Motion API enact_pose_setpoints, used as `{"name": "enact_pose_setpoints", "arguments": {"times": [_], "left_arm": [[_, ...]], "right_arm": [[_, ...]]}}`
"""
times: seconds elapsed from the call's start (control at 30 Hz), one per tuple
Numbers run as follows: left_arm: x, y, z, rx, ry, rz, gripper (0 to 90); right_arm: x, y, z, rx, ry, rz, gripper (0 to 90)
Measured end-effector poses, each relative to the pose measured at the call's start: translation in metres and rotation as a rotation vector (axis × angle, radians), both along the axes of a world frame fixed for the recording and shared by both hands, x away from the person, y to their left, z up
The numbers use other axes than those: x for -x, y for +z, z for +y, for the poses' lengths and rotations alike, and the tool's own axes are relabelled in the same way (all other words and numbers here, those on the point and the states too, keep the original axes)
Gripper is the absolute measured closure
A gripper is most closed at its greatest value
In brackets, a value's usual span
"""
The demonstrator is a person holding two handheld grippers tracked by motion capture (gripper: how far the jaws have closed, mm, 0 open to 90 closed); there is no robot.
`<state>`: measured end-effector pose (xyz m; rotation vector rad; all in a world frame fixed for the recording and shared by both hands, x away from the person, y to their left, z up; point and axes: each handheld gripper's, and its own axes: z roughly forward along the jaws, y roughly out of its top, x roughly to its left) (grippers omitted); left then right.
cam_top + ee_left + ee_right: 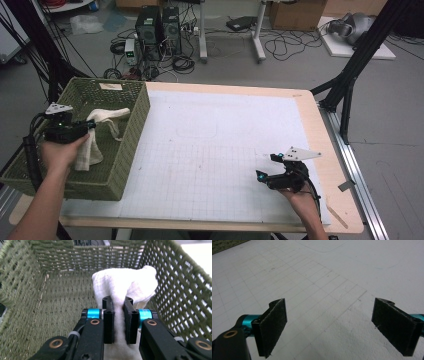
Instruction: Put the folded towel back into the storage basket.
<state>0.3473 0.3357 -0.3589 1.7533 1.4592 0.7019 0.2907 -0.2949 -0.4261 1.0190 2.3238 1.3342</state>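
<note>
- The left gripper (118,308) is clamped on a white cloth (125,285), its jaws pinching a fold of the fabric between them.
- The cloth hangs inside the green woven basket (135,120), near the basket's right wall, one end draped up toward that rim.
- The basket sits at the left edge of the white gridded mat (220,150).
- The right gripper (329,325) rests low over the mat, well apart from the basket, jaws spread wide with nothing between them.
</note>
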Motion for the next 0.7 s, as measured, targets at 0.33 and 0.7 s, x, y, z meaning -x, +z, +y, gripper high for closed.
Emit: {"name": "enact_pose_setpoints", "arguments": {"times": [0.33,0.7], "left_arm": [[0.003,0.007,0.000,-0.076,-0.016,0.055,80.3],[0.002,0.013,-0.013,-0.147,-0.065,0.153,80.5]], "right_arm": [[0.000,0.000,0.000,0.000,0.000,0.002,12.3],[-0.001,0.000,-0.001,-0.005,-0.006,-0.004,12.2]]}}
